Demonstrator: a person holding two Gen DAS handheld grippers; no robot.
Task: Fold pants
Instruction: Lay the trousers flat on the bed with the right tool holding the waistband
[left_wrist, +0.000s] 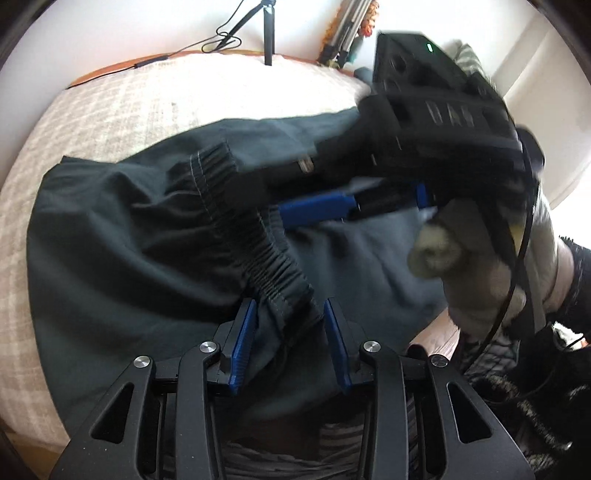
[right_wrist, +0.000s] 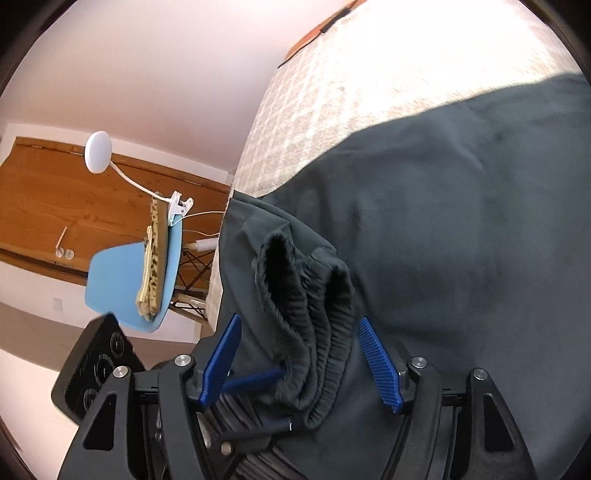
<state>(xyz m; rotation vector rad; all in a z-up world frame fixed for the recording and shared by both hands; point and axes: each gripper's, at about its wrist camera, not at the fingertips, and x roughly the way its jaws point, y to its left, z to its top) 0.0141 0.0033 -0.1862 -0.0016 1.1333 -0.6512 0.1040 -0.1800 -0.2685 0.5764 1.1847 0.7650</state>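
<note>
**Bright daylight, motion blur on one side**

You get strong daylight in both fisheye views. The bedspread (left_wrist: 192, 96) blows out near white at the far edge, and the wall (right_wrist: 155, 66) takes a pinkish cast. In the left wrist view, the right gripper (left_wrist: 314, 206) is smeared by motion blur. The dark pants (right_wrist: 461, 206) hold little detail. Straight lines bow toward the black circular borders.

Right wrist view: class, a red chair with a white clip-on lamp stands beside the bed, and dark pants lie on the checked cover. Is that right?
Not quite. The chair is light blue, not red, as the right wrist view shows. The rest holds: the white clip-on lamp is clipped to it beside the bed, and the dark pants lie on the checked cover.
</note>
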